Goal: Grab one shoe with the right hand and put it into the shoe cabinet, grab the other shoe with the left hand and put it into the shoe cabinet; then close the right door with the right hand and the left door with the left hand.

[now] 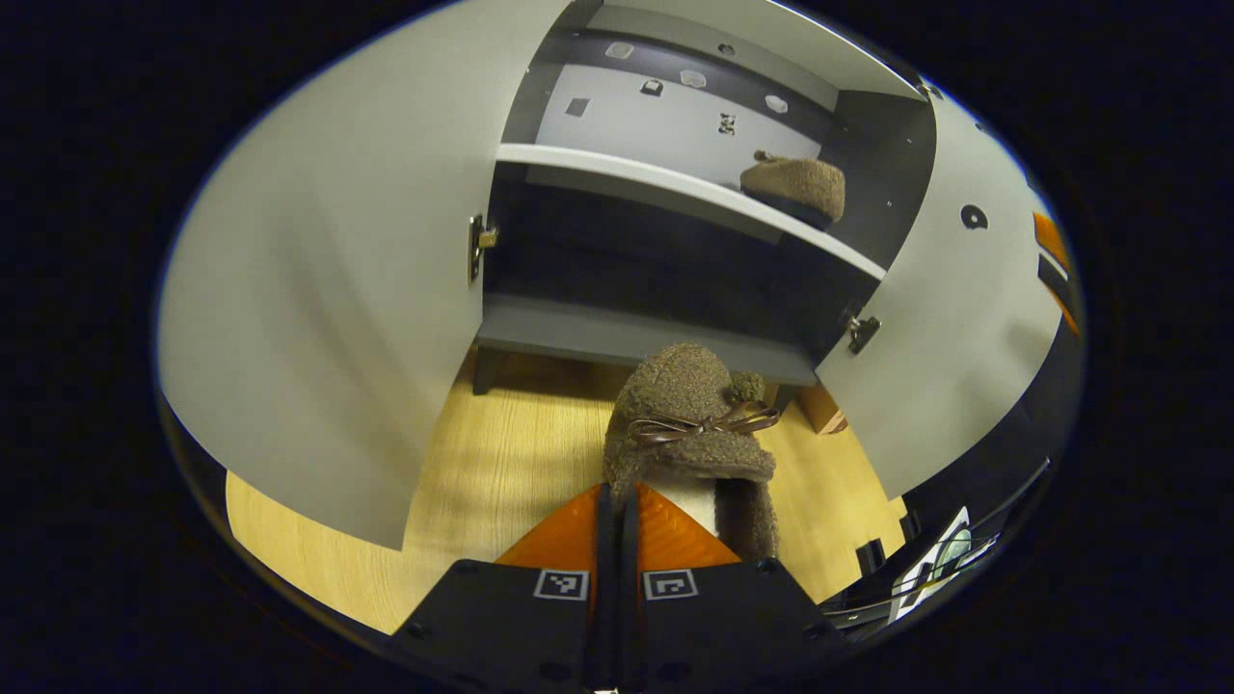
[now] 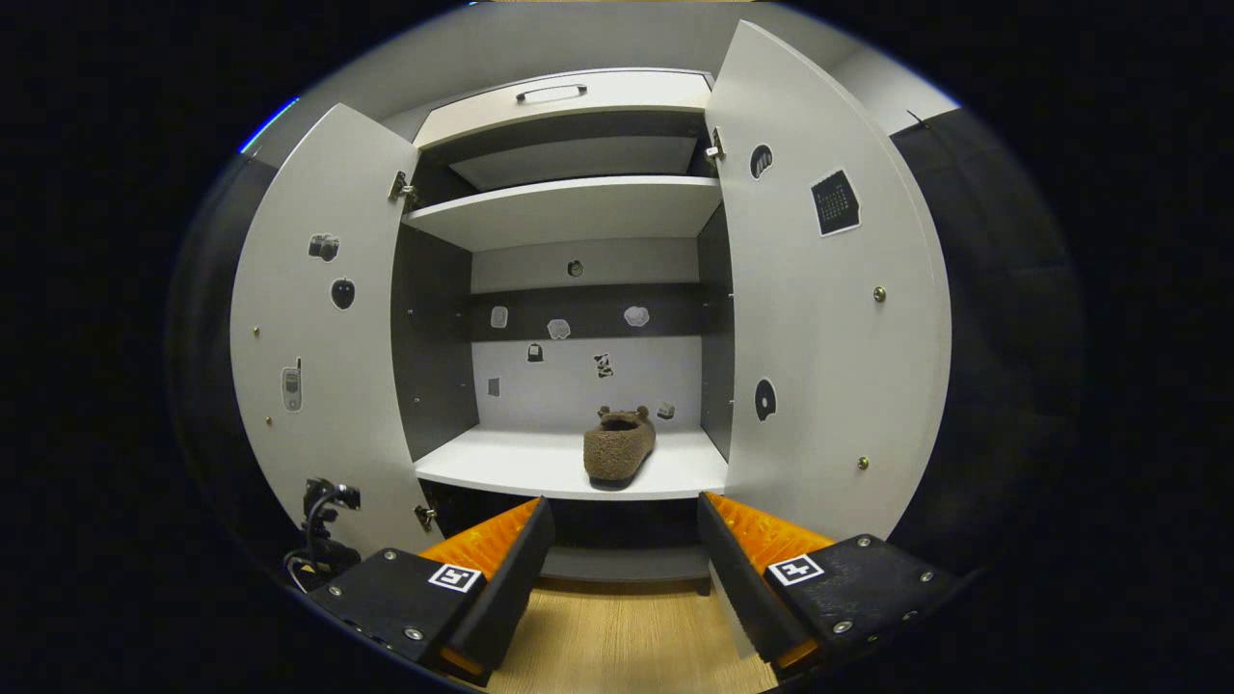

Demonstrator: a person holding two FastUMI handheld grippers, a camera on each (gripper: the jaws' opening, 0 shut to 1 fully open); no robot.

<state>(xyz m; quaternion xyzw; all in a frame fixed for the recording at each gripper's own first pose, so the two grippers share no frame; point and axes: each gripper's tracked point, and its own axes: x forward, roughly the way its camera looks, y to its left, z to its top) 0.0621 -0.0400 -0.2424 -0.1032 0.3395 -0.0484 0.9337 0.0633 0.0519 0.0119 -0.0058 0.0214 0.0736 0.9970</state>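
In the left gripper view the left gripper (image 1: 617, 506) has its fingers pressed almost together on the heel rim of a brown fleece slipper (image 1: 689, 434), which hangs toe-forward over the wood floor (image 1: 501, 453) before the shoe cabinet's bottom edge (image 1: 617, 339). The pinched part of the rim is hidden between the fingers. In the right gripper view the right gripper (image 2: 625, 525) stands wide open and empty, below the second slipper (image 2: 619, 445) resting near the middle shelf's front right edge (image 2: 569, 482). Both doors, left door (image 2: 313, 337) and right door (image 2: 819, 318), stand open.
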